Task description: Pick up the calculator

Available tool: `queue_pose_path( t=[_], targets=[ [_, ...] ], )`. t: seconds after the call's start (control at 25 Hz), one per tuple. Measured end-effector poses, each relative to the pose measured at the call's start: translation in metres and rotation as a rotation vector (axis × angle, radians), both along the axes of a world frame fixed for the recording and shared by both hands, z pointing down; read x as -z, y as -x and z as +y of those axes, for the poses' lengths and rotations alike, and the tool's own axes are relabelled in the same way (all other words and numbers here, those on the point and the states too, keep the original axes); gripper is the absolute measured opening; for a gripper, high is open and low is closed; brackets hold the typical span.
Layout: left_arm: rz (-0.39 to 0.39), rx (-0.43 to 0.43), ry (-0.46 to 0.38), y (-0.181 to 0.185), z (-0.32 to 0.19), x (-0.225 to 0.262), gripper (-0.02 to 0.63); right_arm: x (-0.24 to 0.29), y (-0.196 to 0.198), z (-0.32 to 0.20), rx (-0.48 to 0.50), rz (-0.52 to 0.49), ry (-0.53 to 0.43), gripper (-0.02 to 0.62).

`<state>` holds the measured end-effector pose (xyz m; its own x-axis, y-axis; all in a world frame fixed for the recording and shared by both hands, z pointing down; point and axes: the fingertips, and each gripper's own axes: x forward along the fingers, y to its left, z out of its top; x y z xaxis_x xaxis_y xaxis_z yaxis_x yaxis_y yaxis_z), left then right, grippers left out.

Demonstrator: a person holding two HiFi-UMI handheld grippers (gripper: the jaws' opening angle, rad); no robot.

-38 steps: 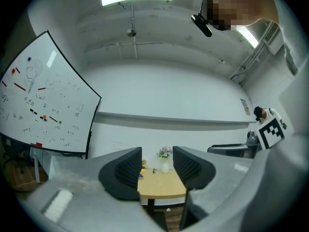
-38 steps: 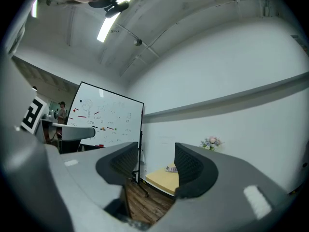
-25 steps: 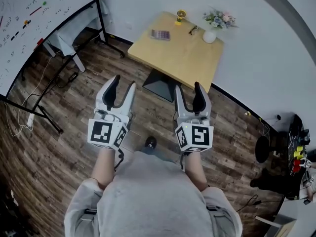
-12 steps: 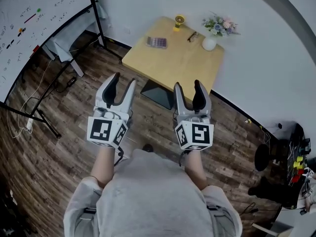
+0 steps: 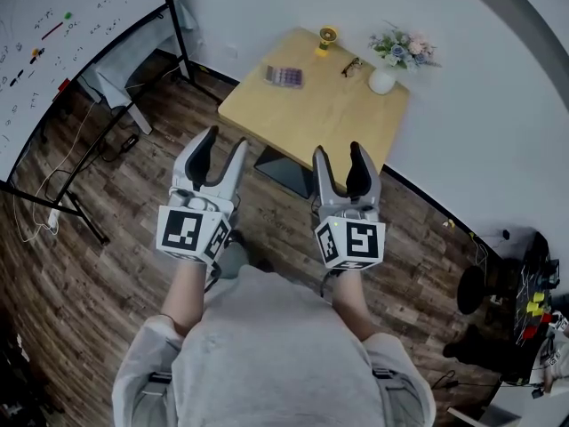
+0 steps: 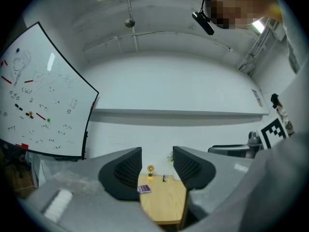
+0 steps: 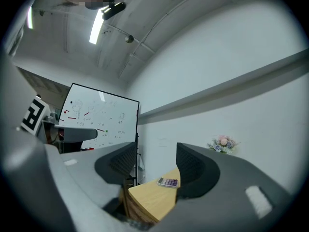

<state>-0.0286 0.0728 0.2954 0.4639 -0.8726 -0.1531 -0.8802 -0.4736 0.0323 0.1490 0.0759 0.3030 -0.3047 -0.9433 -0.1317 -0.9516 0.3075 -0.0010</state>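
The small, flat, purple-keyed calculator (image 5: 286, 76) lay at upper centre on the light wooden table (image 5: 338, 118), well apart from the left gripper (image 5: 222, 148) and right gripper (image 5: 338, 158), both spread and empty. It was probably light, rigid and slippery, best pinched across its side edges.

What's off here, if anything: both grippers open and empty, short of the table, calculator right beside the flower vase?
Only the calculator's place is wrong. In the head view the calculator lies near the left edge of the table, apart from the flower vase at its right corner. The left gripper and right gripper are indeed open, empty and short of it.
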Motion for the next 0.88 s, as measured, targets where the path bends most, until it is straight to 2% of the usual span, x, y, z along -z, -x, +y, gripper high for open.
queue_pose_path(
  t=[0.36, 0.88],
  targets=[
    [0.008, -0.019, 0.008, -0.002, -0.047, -0.005, 0.198, -0.002, -0.002, -0.043, -0.02, 0.007, 0.006, 0.249],
    [0.007, -0.049, 0.007, 0.017, -0.151, 0.002, 0.198, 0.006, 0.013, -0.14, -0.069, 0.004, -0.002, 0.249]
  ],
)
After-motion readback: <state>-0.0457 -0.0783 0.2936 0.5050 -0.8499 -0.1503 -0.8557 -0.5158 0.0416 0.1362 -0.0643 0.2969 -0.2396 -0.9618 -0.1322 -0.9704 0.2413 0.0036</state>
